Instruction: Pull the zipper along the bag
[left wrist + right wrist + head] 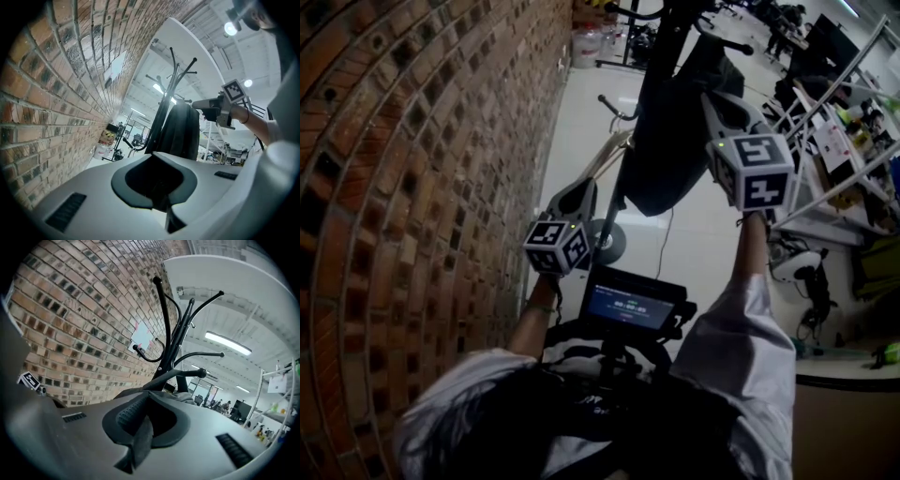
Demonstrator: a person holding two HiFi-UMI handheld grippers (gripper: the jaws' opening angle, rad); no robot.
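A dark bag (675,131) hangs from a black coat rack (623,187) beside the brick wall. My right gripper (710,98) is up at the bag's top right edge, jaws shut; I cannot tell whether a zipper pull is pinched between them. In the right gripper view the closed jaws (140,437) point at the rack's hooks (176,333), with bag fabric (187,397) just past them. My left gripper (586,185) hangs lower, left of the rack pole, shut and holding nothing. Its own view shows the bag (180,131) ahead and the right gripper (197,104) at the bag's top.
The brick wall (412,187) runs close along the left. The rack's wheeled foot (607,242) is on the pale floor below the bag. A small screen (630,305) sits at the person's chest. White racks and desks (834,150) crowd the right side.
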